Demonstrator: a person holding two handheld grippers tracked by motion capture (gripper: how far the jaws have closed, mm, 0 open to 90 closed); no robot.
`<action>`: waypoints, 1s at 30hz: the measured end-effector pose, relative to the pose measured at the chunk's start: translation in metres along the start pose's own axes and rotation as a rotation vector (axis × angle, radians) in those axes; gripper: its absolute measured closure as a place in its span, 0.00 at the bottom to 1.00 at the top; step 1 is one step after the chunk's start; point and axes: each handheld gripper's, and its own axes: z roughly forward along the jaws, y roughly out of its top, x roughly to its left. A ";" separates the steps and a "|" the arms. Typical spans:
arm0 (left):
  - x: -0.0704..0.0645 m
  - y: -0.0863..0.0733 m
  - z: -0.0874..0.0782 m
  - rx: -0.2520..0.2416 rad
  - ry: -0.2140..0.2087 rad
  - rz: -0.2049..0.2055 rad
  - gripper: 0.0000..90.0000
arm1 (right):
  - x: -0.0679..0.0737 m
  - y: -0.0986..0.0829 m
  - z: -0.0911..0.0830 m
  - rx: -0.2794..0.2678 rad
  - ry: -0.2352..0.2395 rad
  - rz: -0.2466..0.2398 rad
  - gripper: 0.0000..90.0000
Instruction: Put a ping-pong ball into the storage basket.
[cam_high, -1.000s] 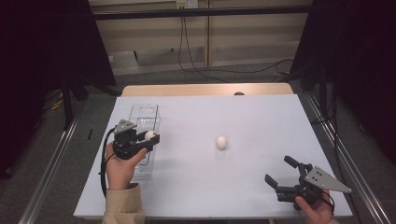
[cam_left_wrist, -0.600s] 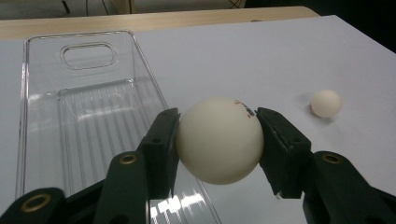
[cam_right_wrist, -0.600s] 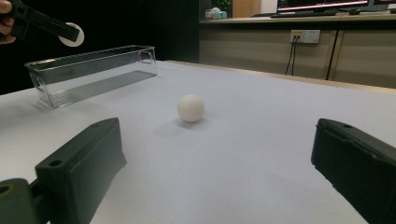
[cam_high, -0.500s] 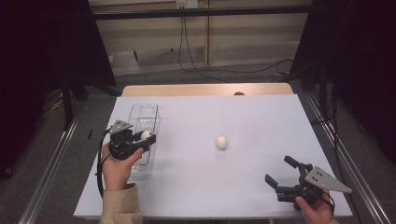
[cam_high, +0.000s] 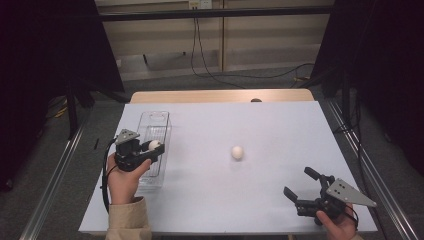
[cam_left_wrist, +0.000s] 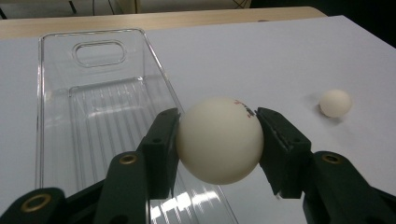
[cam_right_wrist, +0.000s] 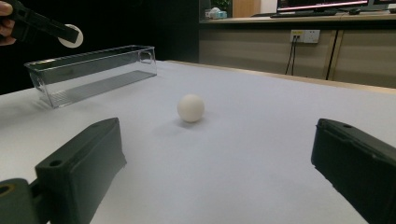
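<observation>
The white ball (cam_left_wrist: 218, 140) sits pinched in the left tool (cam_high: 150, 150), above the clear bin's (cam_high: 153, 131) right wall. A second ball (cam_high: 237, 152) lies on the counter (cam_high: 260, 125) well right of the bin; the right tool (cam_high: 301, 187), spread wide, is farther right, holding nothing.

White ball (cam_left_wrist: 219, 140): round, matte, small red mark near top; clamped between left gripper (cam_high: 145, 152) jaws, held above the clear plastic bin's (cam_high: 159, 129) right rim. Bin: long, rectangular, ribbed floor, handle slot at far end, upright on bench, nothing inside.
</observation>
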 end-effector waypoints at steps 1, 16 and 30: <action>0.001 0.000 0.000 -0.001 0.003 -0.001 0.57 | 0.000 0.000 0.000 0.000 0.001 -0.001 0.02; 0.006 -0.004 -0.001 0.001 0.022 -0.003 0.57 | 0.000 0.000 0.000 0.001 0.000 -0.001 0.02; 0.011 -0.006 -0.002 -0.001 0.039 -0.007 0.57 | 0.000 0.000 0.000 0.002 0.000 -0.001 0.02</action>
